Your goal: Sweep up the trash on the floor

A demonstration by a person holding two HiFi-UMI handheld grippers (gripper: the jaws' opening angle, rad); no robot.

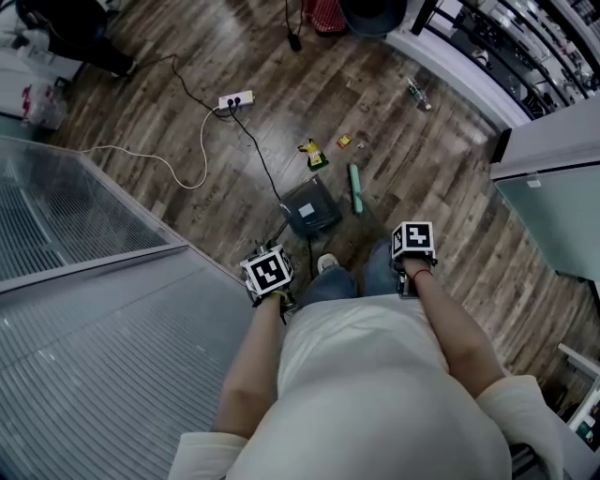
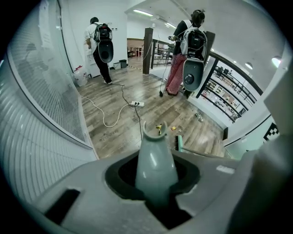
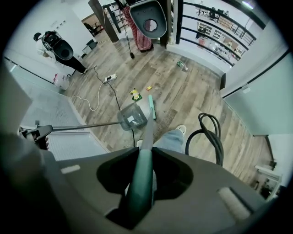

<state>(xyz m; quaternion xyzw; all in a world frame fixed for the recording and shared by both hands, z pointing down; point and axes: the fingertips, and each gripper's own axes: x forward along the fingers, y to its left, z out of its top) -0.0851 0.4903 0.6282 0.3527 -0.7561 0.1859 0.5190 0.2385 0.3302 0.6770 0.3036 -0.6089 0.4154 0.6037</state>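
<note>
Unswept trash (image 1: 312,153) on floor (image 1: 422,169), upper centre.
Clamped: left tool (image 2: 156,194) on dustpan handle (image 2: 155,157), right tool (image 3: 138,192) on broom handle (image 3: 147,130); trash is to be drawn (short strokes) into dustpan (image 1: 309,208).

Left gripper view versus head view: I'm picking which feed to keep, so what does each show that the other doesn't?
Only the left gripper view shows the left gripper shut on the grey dustpan handle, plus ceiling lights. Only the head view shows the dustpan's pan on the floor and the person's shoe. Both show the power strip, the yellow trash and the teal broom head.
</note>
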